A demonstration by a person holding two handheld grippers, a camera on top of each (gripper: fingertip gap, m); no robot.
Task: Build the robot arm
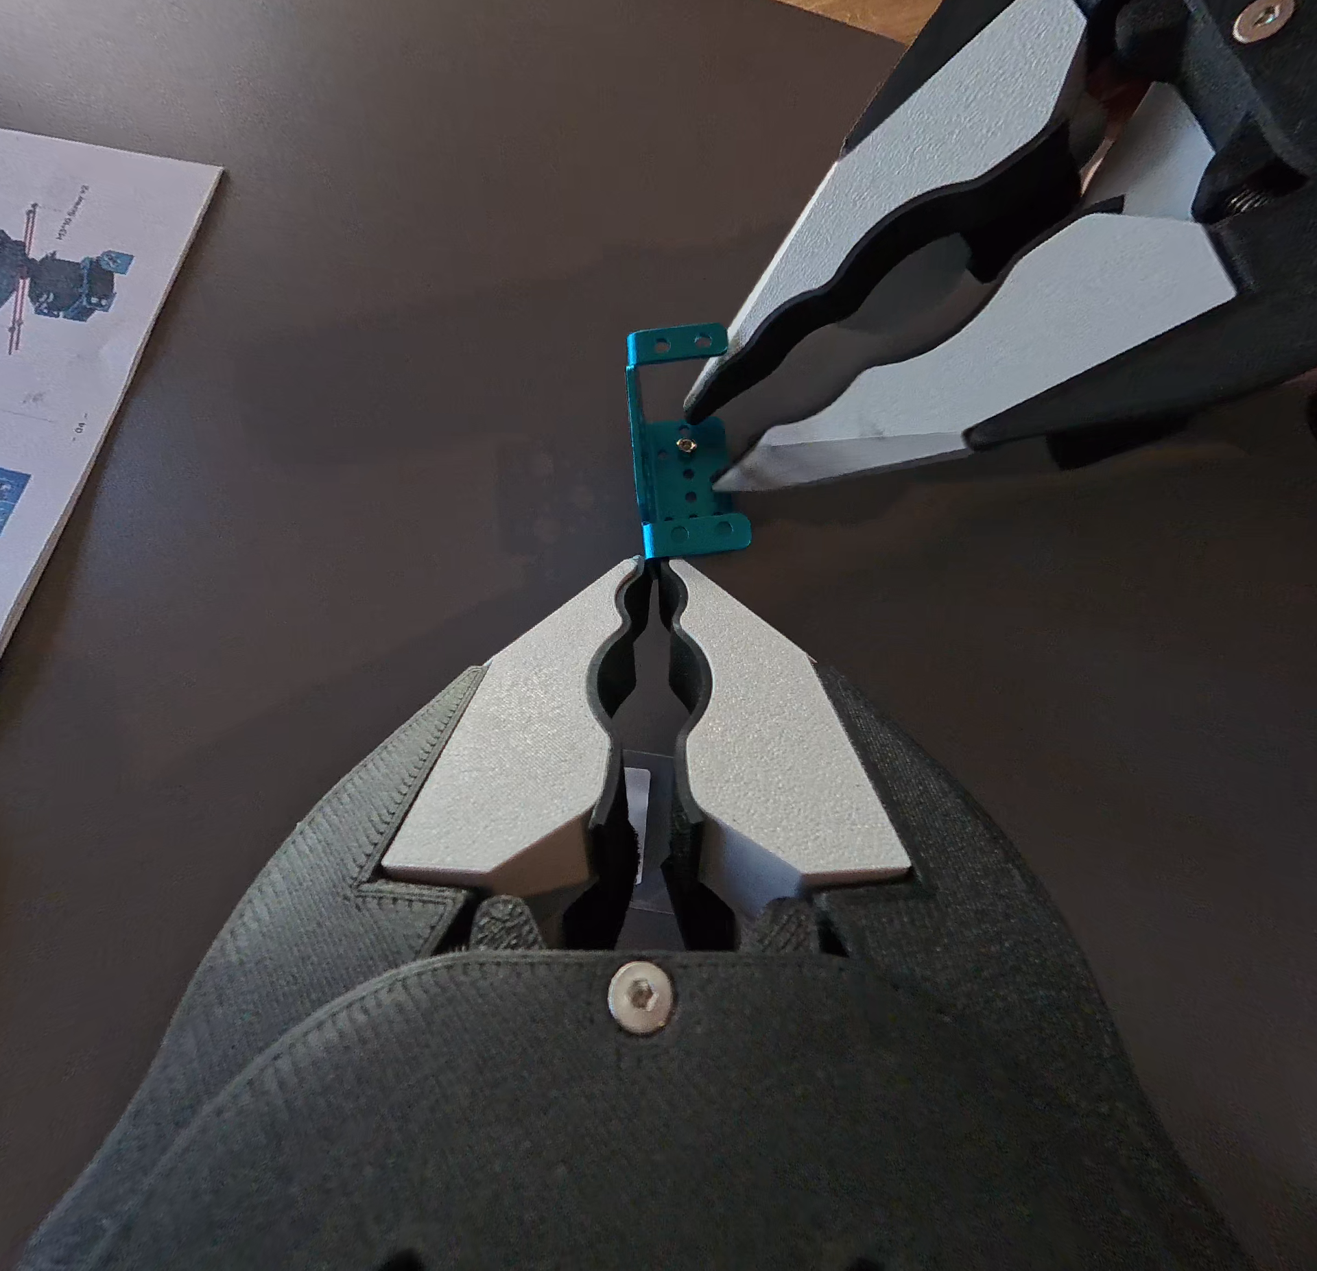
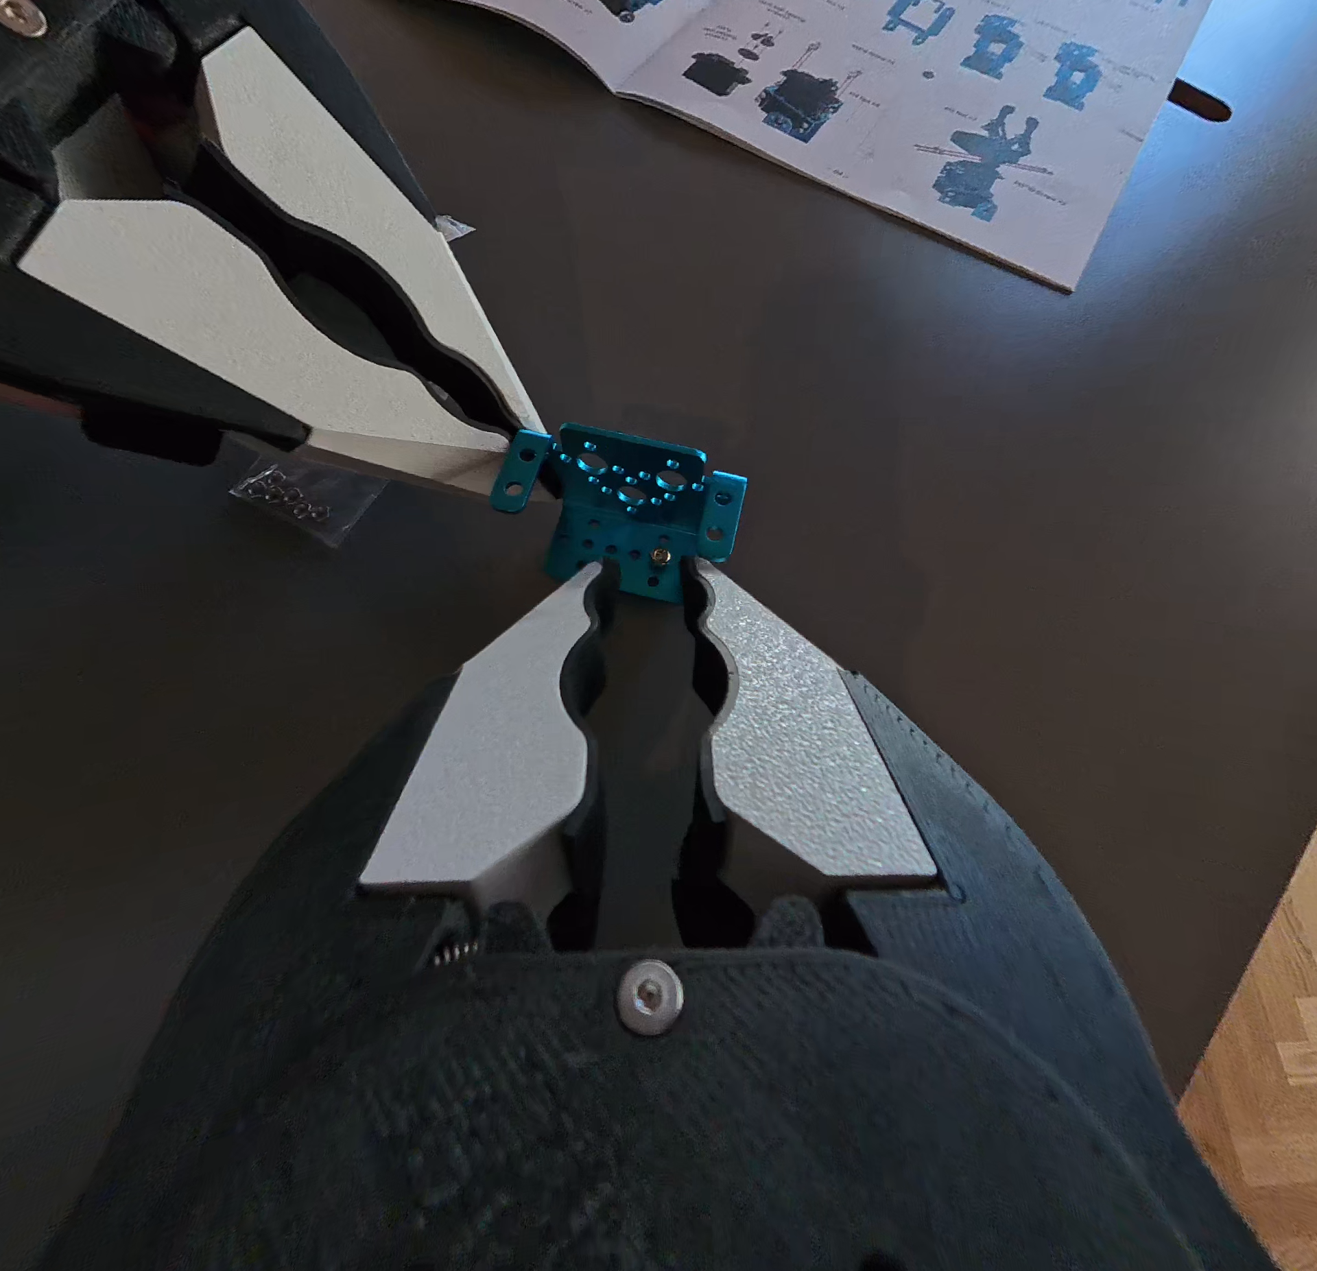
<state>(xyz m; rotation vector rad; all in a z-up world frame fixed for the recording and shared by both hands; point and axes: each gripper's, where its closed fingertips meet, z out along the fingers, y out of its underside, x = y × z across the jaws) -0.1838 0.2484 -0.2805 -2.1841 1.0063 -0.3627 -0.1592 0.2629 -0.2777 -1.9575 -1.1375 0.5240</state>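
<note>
Blue bracket (image 2: 634, 510) upright, long axis toward left gripper (image 1: 652, 567); both grippers' fingers grasping it, right gripper (image 2: 641, 581).

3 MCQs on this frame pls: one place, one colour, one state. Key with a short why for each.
1. Where does the instruction booklet lie?
A. On the dark table, beyond the bracket
B. On the wooden floor
C. Between the right gripper's fingers

2. What colour is the perforated metal bracket?
A. Red
B. Blue
C. Yellow

3. How does the left gripper stand?
A. Wide open, far from the bracket
B. Shut on the booklet
C. Shut on the bracket's flange

Key:
1 A: the right wrist view shows it open flat on the table top, past the bracket.
2 B: both views show it bright blue, with a small brass screw in it.
3 C: its tips pinch the end flange, while the right gripper flanks the bracket's lower plate.
</note>
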